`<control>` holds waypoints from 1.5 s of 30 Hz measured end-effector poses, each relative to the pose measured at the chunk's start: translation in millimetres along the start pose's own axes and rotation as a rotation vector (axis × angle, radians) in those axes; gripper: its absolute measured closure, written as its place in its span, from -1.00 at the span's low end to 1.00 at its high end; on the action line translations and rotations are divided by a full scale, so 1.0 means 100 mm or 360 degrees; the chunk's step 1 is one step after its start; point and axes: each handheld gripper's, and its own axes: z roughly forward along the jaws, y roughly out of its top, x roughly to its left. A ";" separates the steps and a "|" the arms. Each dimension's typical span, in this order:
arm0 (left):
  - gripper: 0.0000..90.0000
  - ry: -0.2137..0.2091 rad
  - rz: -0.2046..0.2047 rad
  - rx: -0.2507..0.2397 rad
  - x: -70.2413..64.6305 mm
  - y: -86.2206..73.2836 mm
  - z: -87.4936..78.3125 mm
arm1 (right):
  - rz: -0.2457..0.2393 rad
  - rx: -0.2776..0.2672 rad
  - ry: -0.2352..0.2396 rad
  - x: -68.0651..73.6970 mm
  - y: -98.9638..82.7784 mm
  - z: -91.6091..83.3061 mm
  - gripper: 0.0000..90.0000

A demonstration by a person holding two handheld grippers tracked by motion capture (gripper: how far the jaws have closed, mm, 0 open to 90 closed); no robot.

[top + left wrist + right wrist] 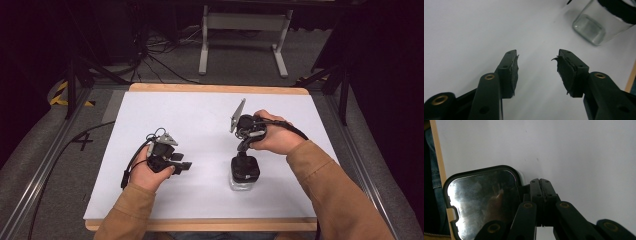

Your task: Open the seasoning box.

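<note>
A clear glass jar (pixel 244 184) with a black-rimmed lid (pixel 245 169) stands on the white table top (pixel 200 120), front and right of the middle. My right gripper (pixel 242 152) points steeply down at the lid. In the right gripper view its jaws (pixel 540 182) are pressed together against the right rim of the shiny lid (pixel 481 202), and I see nothing between them. My left gripper (pixel 186 166) hovers low to the left of the jar, open and holding nothing. From the left gripper view (pixel 536 57), the jar (pixel 591 27) sits off to the upper right.
The table's wooden front edge (pixel 200 224) runs close behind both forearms. A white metal stand (pixel 245 22) and loose cables (pixel 160 55) are on the floor beyond the far edge. Metal rails (pixel 45 165) flank the table.
</note>
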 end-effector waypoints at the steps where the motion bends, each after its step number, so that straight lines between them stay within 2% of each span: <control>1: 0.20 -0.0023 0.0014 0.0004 -0.03 0.01 0.01 | 0.0003 0.0000 0.0002 0.00 0.00 0.00 1.00; 3: 0.23 -0.0046 0.0056 -0.0007 -0.09 0.04 0.03 | 0.0011 -0.0001 -0.0004 0.00 0.00 0.01 1.00; 5: 0.29 -0.0099 0.0068 -0.0022 -0.17 0.07 0.05 | 0.0008 0.0000 0.0002 -0.01 0.00 0.01 1.00; 6: 0.32 -0.0150 0.0085 -0.0029 -0.21 0.09 0.07 | 0.0007 0.0003 -0.0005 -0.01 0.00 0.01 1.00; 9: 0.46 -0.0329 0.0081 -0.0075 -0.35 0.15 0.13 | 0.0003 0.0004 -0.0012 -0.01 0.01 0.02 1.00; 11: 0.52 -0.0408 0.0128 -0.0094 -0.48 0.22 0.19 | -0.0014 -0.0010 -0.0032 -0.02 0.01 0.03 1.00; 12: 0.56 -0.0448 0.0149 -0.0108 -0.56 0.26 0.24 | 0.0003 0.0008 -0.0021 -0.02 0.01 0.04 1.00; 13: 0.59 -0.0463 0.0183 -0.0110 -0.62 0.29 0.27 | 0.0007 0.0008 -0.0030 -0.02 0.01 0.04 1.00; 15: 0.62 -0.0449 0.0240 -0.0109 -0.72 0.33 0.34 | -0.0004 0.0001 -0.0036 -0.03 0.01 0.05 1.00; 17: 0.64 -0.0447 0.0264 -0.0124 -0.78 0.36 0.40 | 0.0007 -0.0002 -0.0046 -0.03 0.01 0.07 1.00; 25: 0.73 -0.0441 0.0280 -0.0218 -0.88 0.47 0.52 | 0.0040 -0.0057 -0.0018 -0.05 -0.02 0.07 1.00; 26: 0.74 -0.0435 0.0272 -0.0228 -0.89 0.48 0.51 | 0.0041 -0.0069 -0.0039 -0.05 -0.03 0.06 1.00; 32: 0.77 -0.0427 0.0272 -0.0291 -0.89 0.52 0.47 | 0.0093 -0.0264 -0.0124 -0.03 -0.20 -0.13 1.00; 37: 0.78 -0.0421 0.0265 -0.0367 -0.89 0.58 0.43 | 0.0205 -0.0501 -0.0208 0.01 -0.58 -0.31 1.00; 40: 0.78 -0.0416 0.0251 -0.0407 -0.87 0.62 0.41 | 0.0285 -0.0592 -0.0233 0.08 -0.81 -0.30 1.00; 41: 0.78 -0.0413 0.0267 -0.0407 -0.86 0.64 0.41 | 0.0295 -0.0624 -0.0236 0.12 -0.87 -0.29 1.00; 42: 0.78 -0.0399 0.0250 -0.0398 -0.86 0.65 0.40 | 0.0304 -0.0650 -0.0232 0.14 -0.92 -0.27 1.00; 45: 0.78 -0.0393 0.0241 -0.0434 -0.84 0.68 0.40 | 0.0324 -0.0743 -0.0233 0.27 -1.07 -0.22 1.00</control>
